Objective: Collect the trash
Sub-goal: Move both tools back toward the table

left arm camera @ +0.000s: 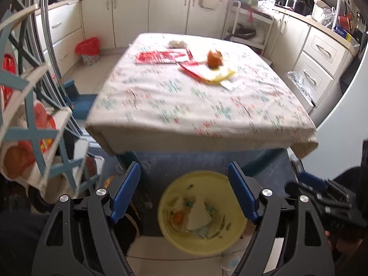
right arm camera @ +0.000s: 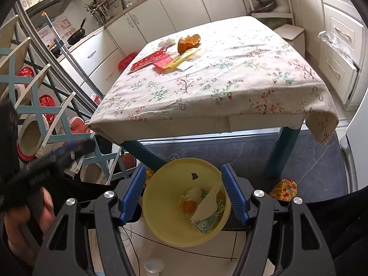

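Right wrist: yellow bin [right arm camera: 184, 234] below table edge [right arm camera: 161, 124]; floor [right arm camera: 310, 161] between.

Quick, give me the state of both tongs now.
Left tongs: open, holding nothing, above the yellow bin.
Right tongs: open, holding nothing, above the same bin.

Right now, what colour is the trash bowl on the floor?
Pale yellow bowl, clearest in the right wrist view.
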Tool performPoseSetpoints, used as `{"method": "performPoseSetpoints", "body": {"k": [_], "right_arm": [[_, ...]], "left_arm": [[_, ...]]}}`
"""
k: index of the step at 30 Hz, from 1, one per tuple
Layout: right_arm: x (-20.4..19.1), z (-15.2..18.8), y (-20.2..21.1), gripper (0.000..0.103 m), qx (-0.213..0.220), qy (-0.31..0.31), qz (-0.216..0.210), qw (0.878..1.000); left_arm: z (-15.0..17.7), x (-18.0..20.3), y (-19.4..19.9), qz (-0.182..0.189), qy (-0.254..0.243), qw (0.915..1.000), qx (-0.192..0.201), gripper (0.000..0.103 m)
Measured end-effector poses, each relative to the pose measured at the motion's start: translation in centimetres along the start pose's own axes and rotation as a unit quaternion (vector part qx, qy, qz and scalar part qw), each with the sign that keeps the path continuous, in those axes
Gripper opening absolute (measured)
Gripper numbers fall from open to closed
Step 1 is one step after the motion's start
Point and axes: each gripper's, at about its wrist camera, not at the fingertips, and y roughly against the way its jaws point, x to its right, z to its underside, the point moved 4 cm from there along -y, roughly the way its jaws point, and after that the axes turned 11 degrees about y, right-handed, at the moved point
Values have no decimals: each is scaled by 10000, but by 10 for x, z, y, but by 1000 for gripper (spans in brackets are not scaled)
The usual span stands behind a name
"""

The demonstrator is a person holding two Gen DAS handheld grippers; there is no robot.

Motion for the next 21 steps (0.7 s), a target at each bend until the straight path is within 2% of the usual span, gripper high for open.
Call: {"method": "performPoseSetpoints", "body": {"k": [9, 14, 18, 21], "right_arm": [[-3, -25, -2, 66, 126, 73, -63, 9999], [1, -60, -7, 66, 199, 215, -10, 9996], [7, -90, -15, 68, 229, 376, 46, 9990], [11, -111, -26, 68, 247, 457, 68, 9986]], "left_arm": [[-75, -27, -18, -439, -125, 9987, 206, 74], [-111, -35, -44, -568, -115, 9982, 137, 74], [-127, -38, -71, -634, -74, 9980, -43, 74], [-140, -35, -89, -753, -237, 9968, -86, 74]]}}
